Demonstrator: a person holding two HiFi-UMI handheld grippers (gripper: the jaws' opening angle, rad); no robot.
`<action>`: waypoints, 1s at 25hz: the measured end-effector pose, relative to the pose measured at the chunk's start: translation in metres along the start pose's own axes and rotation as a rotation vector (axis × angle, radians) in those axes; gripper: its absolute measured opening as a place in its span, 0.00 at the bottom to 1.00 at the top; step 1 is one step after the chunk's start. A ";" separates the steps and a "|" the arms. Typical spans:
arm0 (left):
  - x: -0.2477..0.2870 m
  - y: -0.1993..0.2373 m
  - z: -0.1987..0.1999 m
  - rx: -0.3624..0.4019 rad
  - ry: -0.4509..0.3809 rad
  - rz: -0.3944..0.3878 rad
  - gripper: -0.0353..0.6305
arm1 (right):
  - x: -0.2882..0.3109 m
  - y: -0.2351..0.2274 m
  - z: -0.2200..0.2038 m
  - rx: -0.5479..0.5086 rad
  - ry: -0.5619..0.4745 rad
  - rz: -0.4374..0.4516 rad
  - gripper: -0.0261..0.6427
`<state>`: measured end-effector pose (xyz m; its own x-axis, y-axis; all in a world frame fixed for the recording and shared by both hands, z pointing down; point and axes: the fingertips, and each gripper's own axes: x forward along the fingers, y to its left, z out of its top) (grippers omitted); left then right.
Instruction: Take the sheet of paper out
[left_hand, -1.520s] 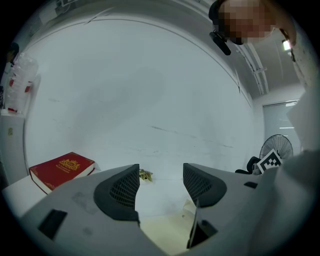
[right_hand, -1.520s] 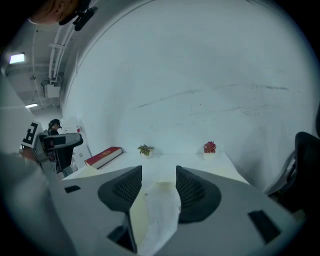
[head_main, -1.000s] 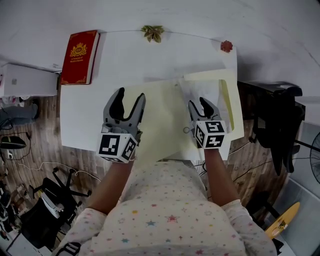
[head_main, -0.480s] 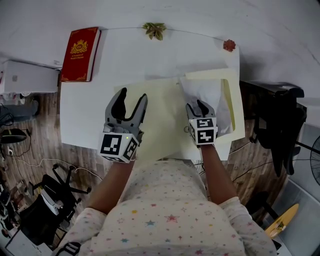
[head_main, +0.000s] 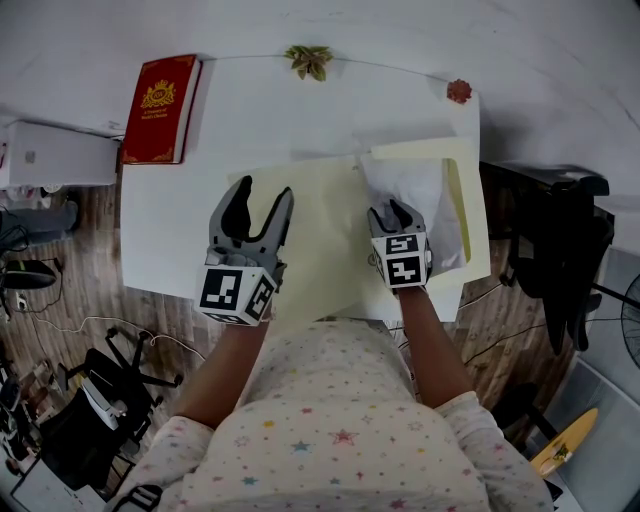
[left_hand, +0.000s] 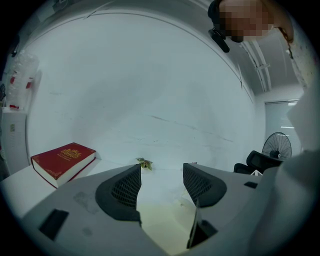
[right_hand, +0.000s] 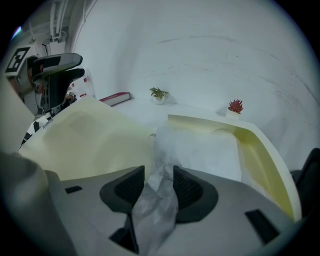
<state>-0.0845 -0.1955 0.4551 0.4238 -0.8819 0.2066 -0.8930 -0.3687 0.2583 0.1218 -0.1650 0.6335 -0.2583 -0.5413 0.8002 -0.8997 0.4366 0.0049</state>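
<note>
Grip mattered most at this point: my right gripper (head_main: 390, 211) was clamped on the near edge of the sheet of paper (head_main: 412, 188), and the thin white stuff was bunched and creased between the two pads. I held it there because that edge was the only part of the sheet I could reach at the near side of the folder (head_main: 310, 240). The rest of the sheet lay inside the folder's right half, spread flat under the raised pale yellow border. Some of it was showing and some was tucked in, so it was not yet out.

My left gripper (head_main: 262, 190) hung over the folder's left half with its jaws wide apart and nothing between them. Through the gap I saw only yellow card below. I could not tell whether it touched the card. I judged it was placed there to press the folder down if it started to slide with the paper.

The folder lay open on the white table (head_main: 260, 110), its near edge by my body. A red book (head_main: 158, 110) sat beyond the folder's far left corner, well clear of the pull. A sheet this flimsy would likely tear if jerked, so a slow, low draw toward the folder's near edge seemed wisest.
</note>
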 end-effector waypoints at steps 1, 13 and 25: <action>0.000 0.000 0.000 0.000 0.000 0.001 0.44 | 0.000 0.001 0.000 -0.005 0.000 0.001 0.31; 0.000 0.002 0.000 0.000 0.000 0.002 0.44 | 0.002 0.001 -0.003 0.004 0.019 -0.008 0.26; -0.002 0.001 0.002 -0.003 -0.008 -0.001 0.44 | -0.009 -0.006 0.003 0.000 -0.018 -0.044 0.12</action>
<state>-0.0868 -0.1947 0.4526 0.4238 -0.8837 0.1986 -0.8918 -0.3689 0.2618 0.1288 -0.1649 0.6247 -0.2244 -0.5727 0.7885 -0.9103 0.4120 0.0402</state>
